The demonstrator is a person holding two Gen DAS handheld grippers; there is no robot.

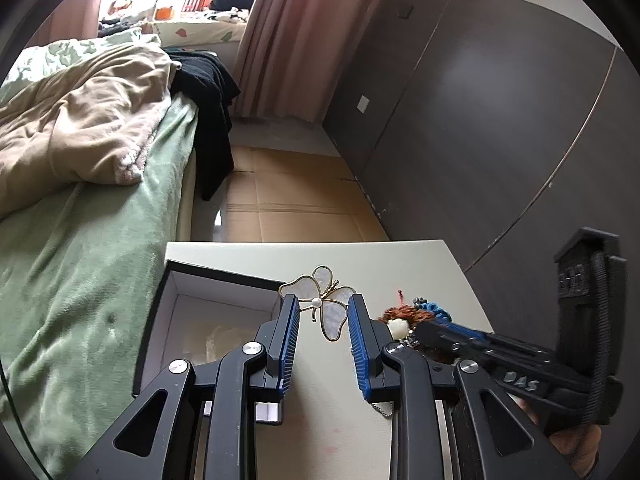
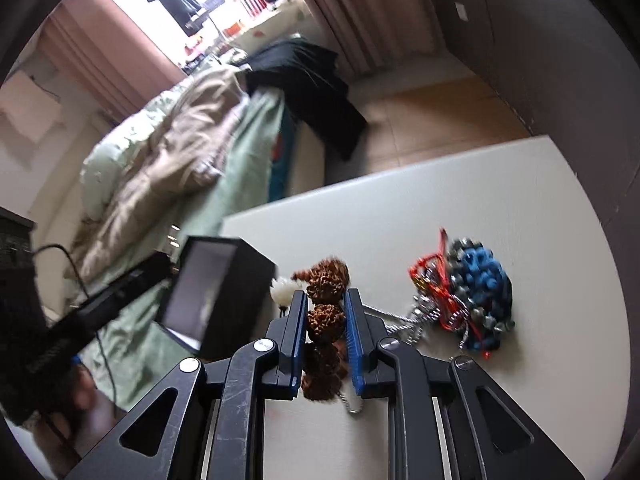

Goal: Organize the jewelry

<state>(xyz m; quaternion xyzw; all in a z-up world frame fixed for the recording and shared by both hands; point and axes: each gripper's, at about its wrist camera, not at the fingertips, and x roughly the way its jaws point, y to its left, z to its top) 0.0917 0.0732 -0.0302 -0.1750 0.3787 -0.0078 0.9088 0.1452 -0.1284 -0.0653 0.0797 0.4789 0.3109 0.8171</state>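
Note:
My left gripper (image 1: 323,304) is shut on a gold-rimmed butterfly brooch (image 1: 334,312) with pearly wings and a small pearl, held just right of the open black box (image 1: 168,304). In the right wrist view my right gripper (image 2: 325,296) is shut on a string of rough brown beads (image 2: 326,318) that ends in a white flower bead (image 2: 282,290). The string hangs over the white table (image 2: 400,208). That right gripper (image 1: 420,326) also comes in from the right in the left wrist view, beside the brooch. The black box (image 2: 240,300) stands just left of the beads.
A tangle of blue beads with red cord (image 2: 476,284) and a silver chain (image 2: 400,316) lies on the table to the right. A bed with green and beige covers (image 1: 80,200) runs along the left. A dark wardrobe (image 1: 500,120) stands to the right, across a cardboard-covered floor (image 1: 296,192).

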